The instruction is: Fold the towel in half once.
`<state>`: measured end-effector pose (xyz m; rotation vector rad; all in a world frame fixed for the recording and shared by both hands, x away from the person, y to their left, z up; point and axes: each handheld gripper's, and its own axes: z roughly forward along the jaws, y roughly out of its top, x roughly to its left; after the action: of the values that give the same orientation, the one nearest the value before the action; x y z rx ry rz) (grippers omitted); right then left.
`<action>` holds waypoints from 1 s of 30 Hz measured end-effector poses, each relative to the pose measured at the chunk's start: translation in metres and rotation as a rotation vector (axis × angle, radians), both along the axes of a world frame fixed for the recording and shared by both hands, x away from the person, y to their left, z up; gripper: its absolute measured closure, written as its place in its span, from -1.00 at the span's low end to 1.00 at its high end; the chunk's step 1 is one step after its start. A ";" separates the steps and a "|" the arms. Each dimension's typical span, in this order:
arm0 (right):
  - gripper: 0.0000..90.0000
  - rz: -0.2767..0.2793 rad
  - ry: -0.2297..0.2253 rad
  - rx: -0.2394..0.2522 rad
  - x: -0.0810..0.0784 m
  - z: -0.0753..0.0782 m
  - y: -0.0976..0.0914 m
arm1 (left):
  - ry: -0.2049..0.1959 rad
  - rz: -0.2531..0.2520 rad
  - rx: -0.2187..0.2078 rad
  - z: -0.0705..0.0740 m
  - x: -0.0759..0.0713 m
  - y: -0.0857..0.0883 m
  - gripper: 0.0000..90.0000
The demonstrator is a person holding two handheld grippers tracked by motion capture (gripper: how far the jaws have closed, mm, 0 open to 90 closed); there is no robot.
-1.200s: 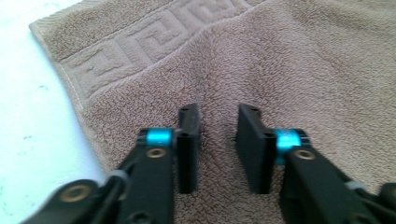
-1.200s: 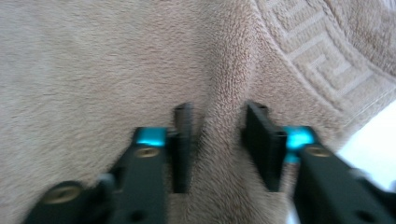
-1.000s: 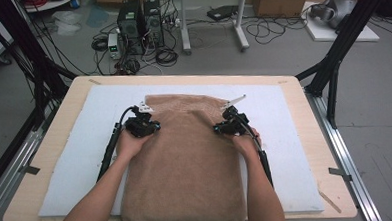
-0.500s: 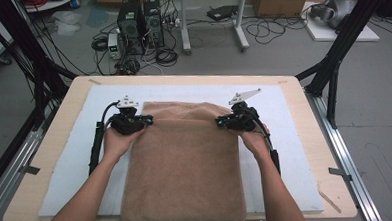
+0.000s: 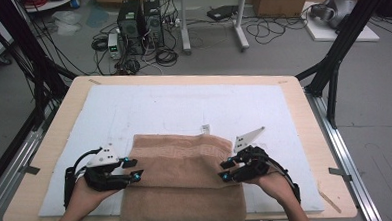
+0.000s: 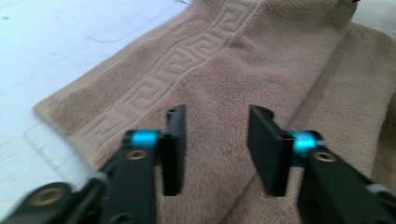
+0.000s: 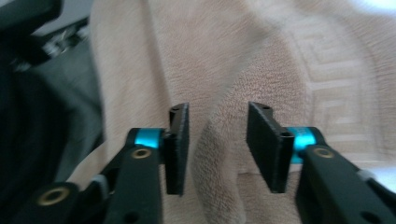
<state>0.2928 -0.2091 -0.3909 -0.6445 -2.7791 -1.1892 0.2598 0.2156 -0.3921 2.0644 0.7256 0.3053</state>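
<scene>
1. Behind the wooden table (image 5: 304, 111) you have a grey floor with two computer towers (image 5: 140, 20), loose cables and cardboard boxes; on the table lies one white mat (image 5: 184, 108), and it serves as the landmark for what follows.
2. One brown towel (image 5: 179, 179) lies at the near edge of that mat, roughly centred across it. Its far part is doubled back toward you, its near end hangs over the mat's near edge, and a small white label (image 5: 205, 128) sticks out at the fold, toward the mat's middle.
3. You hold two grippers. Your left gripper (image 5: 132, 169) sits at the towel's left edge, over the mat's near left part; your right gripper (image 5: 225, 170) sits at the towel's right edge, over the near right part.
4. Both sets of jaws have just been opening and now stand apart. In the left gripper view the left gripper (image 6: 215, 149) has only towel pile below its gap, nothing pinched. The right gripper view shows the right gripper (image 7: 215, 149) likewise, with a raised ridge of cloth running under the gap but not clamped.
5. By my reading, you are at the release that ends one fold: the doubled layer is laid down and let go.
6. Your next move probably calls for a fresh hold on the towel and a second fold, with the edges kept aligned as you carry them over.
</scene>
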 end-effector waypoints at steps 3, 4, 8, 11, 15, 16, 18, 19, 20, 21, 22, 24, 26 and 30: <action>0.14 -0.090 -0.048 -0.004 0.014 -0.001 -0.006 | -0.030 0.073 0.004 0.000 0.019 0.003 0.18; 0.14 -0.110 -0.070 -0.018 0.021 -0.002 -0.006 | -0.018 0.099 -0.002 -0.002 0.028 0.004 0.18; 0.06 -0.211 -0.061 -0.067 0.051 -0.020 -0.004 | 0.004 0.195 0.076 -0.021 0.062 0.004 0.19; 0.04 -0.249 -0.033 -0.073 0.066 -0.035 -0.002 | 0.093 0.215 0.117 -0.038 0.081 0.004 0.17; 0.38 -0.243 -0.045 -0.076 0.068 -0.045 0.003 | 0.115 0.206 0.135 -0.046 0.086 0.000 0.25; 0.63 -0.217 -0.053 -0.081 0.067 -0.045 0.005 | 0.114 0.183 0.131 -0.047 0.085 -0.001 0.48; 0.82 -0.185 -0.060 -0.089 0.067 -0.044 0.007 | 0.109 0.155 0.140 -0.046 0.083 -0.005 0.81; 0.85 -0.174 -0.044 -0.071 0.069 -0.045 0.006 | 0.102 0.154 0.152 -0.045 0.082 -0.007 0.85; 0.88 -0.172 -0.029 -0.057 0.071 -0.044 0.005 | 0.099 0.156 0.149 -0.044 0.082 -0.006 0.87; 0.89 -0.175 -0.029 -0.053 0.071 -0.043 0.003 | 0.095 0.157 0.139 -0.043 0.081 -0.004 0.88; 0.89 -0.176 -0.035 -0.042 0.071 -0.042 0.001 | 0.090 0.166 0.126 -0.041 0.081 -0.003 0.89; 0.89 -0.178 -0.032 -0.017 0.069 -0.037 -0.001 | 0.078 0.169 0.104 -0.035 0.078 0.001 0.89; 0.89 -0.179 -0.046 -0.012 0.066 -0.030 -0.004 | 0.061 0.170 0.071 -0.027 0.073 0.004 0.89; 0.89 -0.175 -0.093 0.040 0.058 -0.005 -0.010 | 0.030 0.167 -0.017 -0.006 0.063 0.012 0.87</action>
<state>0.3506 -0.2188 -0.3960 -0.8660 -2.8141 -1.3355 0.3228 0.2271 -0.3984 2.0003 0.9179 0.3608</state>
